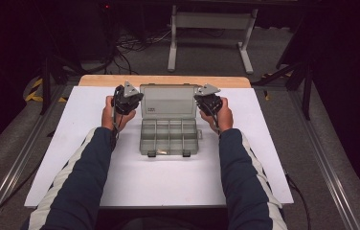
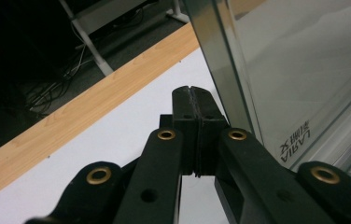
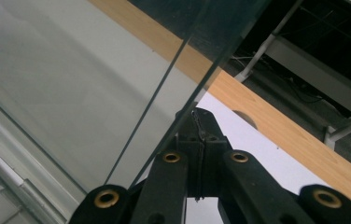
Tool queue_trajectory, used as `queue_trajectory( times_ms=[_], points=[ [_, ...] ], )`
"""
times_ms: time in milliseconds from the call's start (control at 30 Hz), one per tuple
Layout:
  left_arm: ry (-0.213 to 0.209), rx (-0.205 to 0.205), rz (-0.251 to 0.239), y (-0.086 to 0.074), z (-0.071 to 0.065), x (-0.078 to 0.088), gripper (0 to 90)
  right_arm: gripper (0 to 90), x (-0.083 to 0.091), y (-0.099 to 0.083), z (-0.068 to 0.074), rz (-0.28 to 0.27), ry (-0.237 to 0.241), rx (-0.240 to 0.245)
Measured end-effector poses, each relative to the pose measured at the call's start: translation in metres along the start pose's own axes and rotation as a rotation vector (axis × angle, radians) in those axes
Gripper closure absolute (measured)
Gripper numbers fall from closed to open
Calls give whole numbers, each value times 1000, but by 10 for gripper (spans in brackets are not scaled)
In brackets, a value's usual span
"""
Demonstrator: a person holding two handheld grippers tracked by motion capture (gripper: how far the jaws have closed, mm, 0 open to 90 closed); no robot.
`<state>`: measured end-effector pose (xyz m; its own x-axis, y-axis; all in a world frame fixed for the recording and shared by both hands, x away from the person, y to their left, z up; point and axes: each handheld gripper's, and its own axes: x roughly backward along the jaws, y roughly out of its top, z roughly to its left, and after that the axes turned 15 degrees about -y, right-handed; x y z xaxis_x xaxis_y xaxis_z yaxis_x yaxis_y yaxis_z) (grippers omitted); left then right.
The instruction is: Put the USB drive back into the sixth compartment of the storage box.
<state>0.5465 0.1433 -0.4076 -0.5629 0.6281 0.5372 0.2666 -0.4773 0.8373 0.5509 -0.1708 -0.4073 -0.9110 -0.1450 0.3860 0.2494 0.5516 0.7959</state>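
An open clear plastic compartment box (image 1: 168, 136) lies in the middle of the white table top, its lid (image 1: 167, 100) standing upright at the back. My left gripper (image 1: 129, 96) is held beside the lid's left edge, my right gripper (image 1: 208, 97) beside its right edge. In the left gripper view the black jaws (image 2: 193, 95) are pressed together with nothing between them, and the lid's edge (image 2: 220, 70) rises just to their right. In the right gripper view the jaws (image 3: 197, 116) are likewise shut and empty, partly seen through the lid's clear pane (image 3: 71, 93).
A white sheet (image 1: 120, 182) covers the table, with a wooden strip (image 1: 163, 80) along its far edge. Beyond it stand a white metal frame (image 1: 211, 28) and cables (image 1: 130, 45) on the grey floor. Rails run along both sides of the table.
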Motion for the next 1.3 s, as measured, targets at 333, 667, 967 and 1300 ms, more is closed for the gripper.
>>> queue_trajectory(
  times_ms=[333,667,967,1300],
  points=[
    [16,-1,-30,3,-3,4,896,900,5,3,-1,-22,-14,-12],
    [23,-19,-54,7,-6,8,896,900,9,6,-1,-34,-27,-9],
    [39,-15,-66,8,-9,11,894,900,13,8,-2,-45,-37,-13],
    [47,-8,-88,11,-13,17,894,900,22,12,-4,-76,-45,-46]
  ],
)
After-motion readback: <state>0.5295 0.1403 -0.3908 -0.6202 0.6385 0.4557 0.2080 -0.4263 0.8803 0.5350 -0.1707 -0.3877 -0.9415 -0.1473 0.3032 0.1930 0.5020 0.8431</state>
